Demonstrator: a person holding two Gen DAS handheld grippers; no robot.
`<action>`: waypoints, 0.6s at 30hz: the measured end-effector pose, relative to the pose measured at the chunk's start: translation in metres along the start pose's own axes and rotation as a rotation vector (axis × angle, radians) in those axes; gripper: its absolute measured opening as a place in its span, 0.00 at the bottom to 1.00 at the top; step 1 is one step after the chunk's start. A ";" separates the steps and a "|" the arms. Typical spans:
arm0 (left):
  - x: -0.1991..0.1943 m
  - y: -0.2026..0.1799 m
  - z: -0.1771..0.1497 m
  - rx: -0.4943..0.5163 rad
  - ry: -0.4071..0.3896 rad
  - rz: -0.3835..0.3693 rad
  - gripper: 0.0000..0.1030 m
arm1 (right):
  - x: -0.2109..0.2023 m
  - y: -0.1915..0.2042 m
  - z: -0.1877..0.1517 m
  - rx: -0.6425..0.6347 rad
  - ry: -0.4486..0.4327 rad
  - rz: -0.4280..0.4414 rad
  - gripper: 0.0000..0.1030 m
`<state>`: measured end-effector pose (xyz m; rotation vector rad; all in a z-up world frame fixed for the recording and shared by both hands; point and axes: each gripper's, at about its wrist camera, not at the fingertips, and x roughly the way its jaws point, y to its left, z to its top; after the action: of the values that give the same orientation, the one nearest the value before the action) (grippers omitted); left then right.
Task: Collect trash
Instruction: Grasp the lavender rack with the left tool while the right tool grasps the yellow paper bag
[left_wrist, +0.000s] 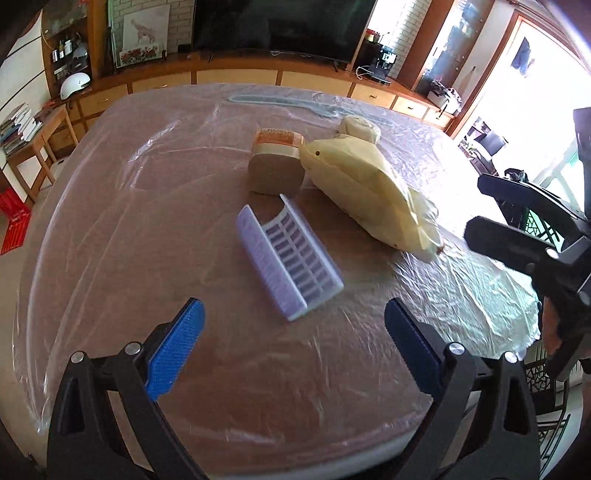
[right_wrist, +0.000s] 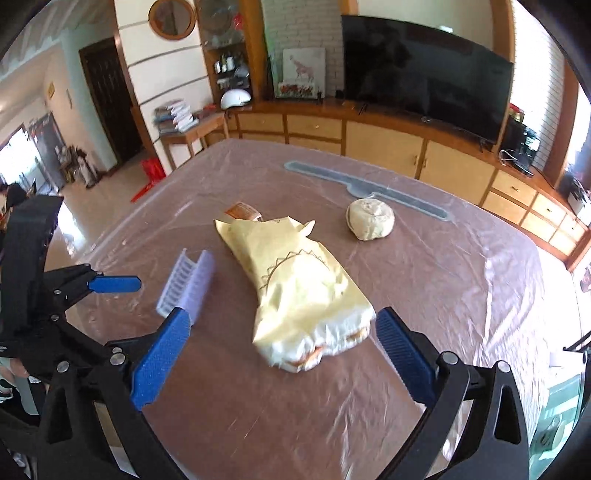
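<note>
Taking the crumpled pale-yellow paper bag on the plastic-covered table as landmark: to its left lies the white ribbed plastic tray, ahead of the left gripper, wide open and empty. The right gripper, also spread wide and empty, faces the bag's near end; the bag's long axis runs away and slightly leftward.

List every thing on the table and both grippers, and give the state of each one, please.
left gripper: jaws open, empty, above the table.
right gripper: jaws open, empty, facing the bag's end.
yellow paper bag: lying flat, crumpled, near end open.
white plastic tray: empty, lying tilted.
lidded tub: on its side, against the bag.
crumpled paper ball: resting apart.
plastic table cover: wrinkled.
</note>
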<state>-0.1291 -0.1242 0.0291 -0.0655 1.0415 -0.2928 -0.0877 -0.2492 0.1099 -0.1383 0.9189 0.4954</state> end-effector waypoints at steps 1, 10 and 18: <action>0.003 0.000 0.003 0.001 0.003 0.005 0.96 | 0.007 0.000 0.002 -0.010 0.012 0.002 0.96; 0.021 0.002 0.014 0.038 0.023 0.044 0.76 | 0.056 -0.003 0.025 -0.084 0.078 0.050 0.96; 0.021 0.005 0.019 0.079 0.016 0.061 0.55 | 0.079 -0.002 0.030 -0.096 0.102 0.078 0.92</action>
<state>-0.1017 -0.1263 0.0204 0.0402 1.0450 -0.2789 -0.0249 -0.2139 0.0650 -0.2176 1.0036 0.6097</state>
